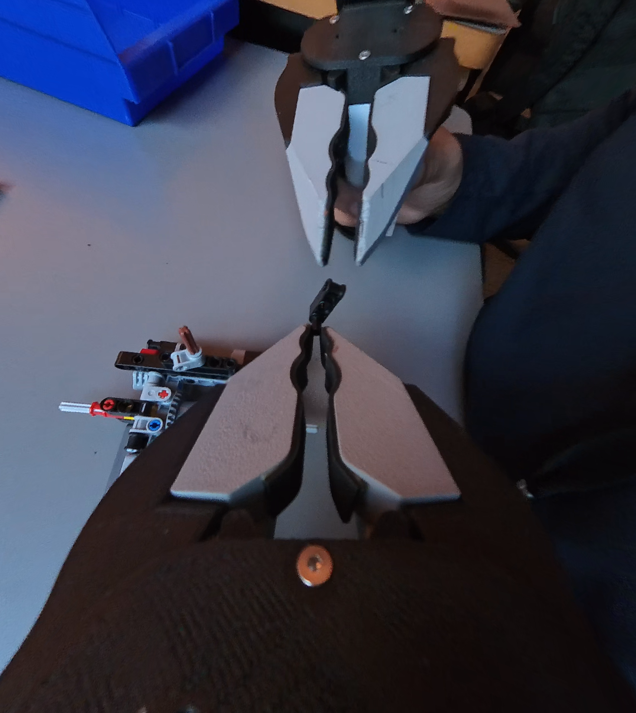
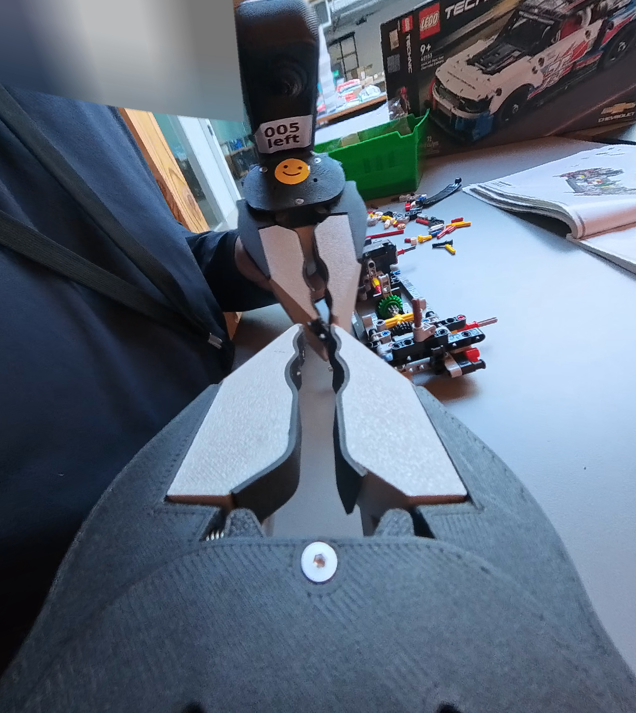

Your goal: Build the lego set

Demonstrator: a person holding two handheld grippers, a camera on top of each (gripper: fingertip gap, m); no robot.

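My left gripper point(image 1: 314, 328) is shut on a small black building-toy piece point(image 1: 327, 301), which sticks out beyond its fingertips above the grey table point(image 1: 193, 216). My right gripper point(image 1: 341, 263) faces it tip to tip, just short of the piece. Its jaws stand a little apart with nothing between them. In the right wrist view my right gripper point(image 2: 316, 330) has a gap between its tips, and the black piece point(image 2: 319, 330) shows right at that gap, still pinched by the left gripper's fingers.
A partly built toy chassis point(image 1: 162, 378) point(image 2: 424, 332) lies beside the grippers. A blue bin point(image 1: 96, 50), a green bin point(image 2: 382, 158), loose small pieces point(image 2: 424, 227), an open booklet point(image 2: 579, 200) and a car-picture box point(image 2: 521, 65) stand farther off. A person's dark-clothed torso point(image 2: 58, 308) is close by. Less than 4 cm separates the two grippers' tips.
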